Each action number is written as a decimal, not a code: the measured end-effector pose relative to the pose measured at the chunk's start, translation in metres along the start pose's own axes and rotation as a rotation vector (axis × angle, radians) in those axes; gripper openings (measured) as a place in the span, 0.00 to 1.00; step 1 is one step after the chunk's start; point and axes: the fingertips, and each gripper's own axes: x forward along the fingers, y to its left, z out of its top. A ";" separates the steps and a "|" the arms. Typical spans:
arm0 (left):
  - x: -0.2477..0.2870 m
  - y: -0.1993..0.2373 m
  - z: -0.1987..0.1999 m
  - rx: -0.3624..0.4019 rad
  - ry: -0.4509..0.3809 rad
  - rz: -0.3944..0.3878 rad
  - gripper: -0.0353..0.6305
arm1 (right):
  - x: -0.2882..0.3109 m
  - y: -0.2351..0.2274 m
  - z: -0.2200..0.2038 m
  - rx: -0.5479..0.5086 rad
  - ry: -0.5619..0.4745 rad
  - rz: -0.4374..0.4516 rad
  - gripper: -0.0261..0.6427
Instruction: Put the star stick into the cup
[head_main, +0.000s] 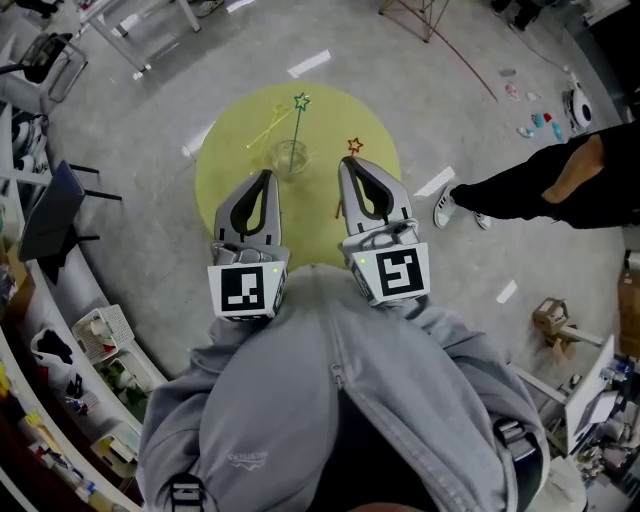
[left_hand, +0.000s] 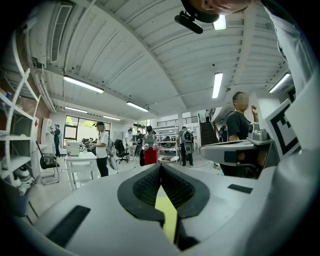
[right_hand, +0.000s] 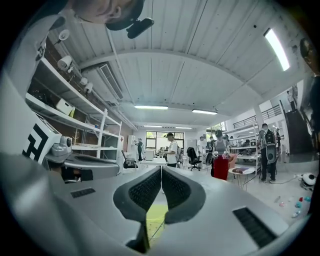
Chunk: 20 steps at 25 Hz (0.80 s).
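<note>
On the round yellow table (head_main: 230, 175) stands a clear cup (head_main: 290, 157), with a blue-green star stick (head_main: 301, 101) upright in it. A yellow star stick (head_main: 266, 128) lies flat just left of the cup. An orange star stick (head_main: 353, 146) lies to the cup's right, its shaft partly hidden behind my right gripper (head_main: 344, 162). That gripper is shut and empty, its tip beside the orange star. My left gripper (head_main: 266, 176) is also shut and empty, its tip just below the cup. In both gripper views the jaws meet, with the yellow table showing below them.
A person's dark trouser leg (head_main: 540, 185) and white shoe (head_main: 446, 206) stand just right of the table. A dark chair (head_main: 50, 212) and cluttered shelves (head_main: 100, 335) line the left side. People, desks and a red case fill the room behind.
</note>
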 end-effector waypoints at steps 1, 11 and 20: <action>-0.001 0.000 -0.001 -0.002 0.003 0.000 0.08 | 0.000 0.002 -0.001 -0.002 0.006 0.001 0.09; 0.001 0.001 -0.008 0.005 0.021 -0.019 0.08 | 0.004 0.008 -0.010 0.047 0.006 0.027 0.09; 0.002 -0.003 -0.015 -0.020 0.032 -0.045 0.08 | 0.004 0.008 -0.015 0.076 0.015 0.033 0.09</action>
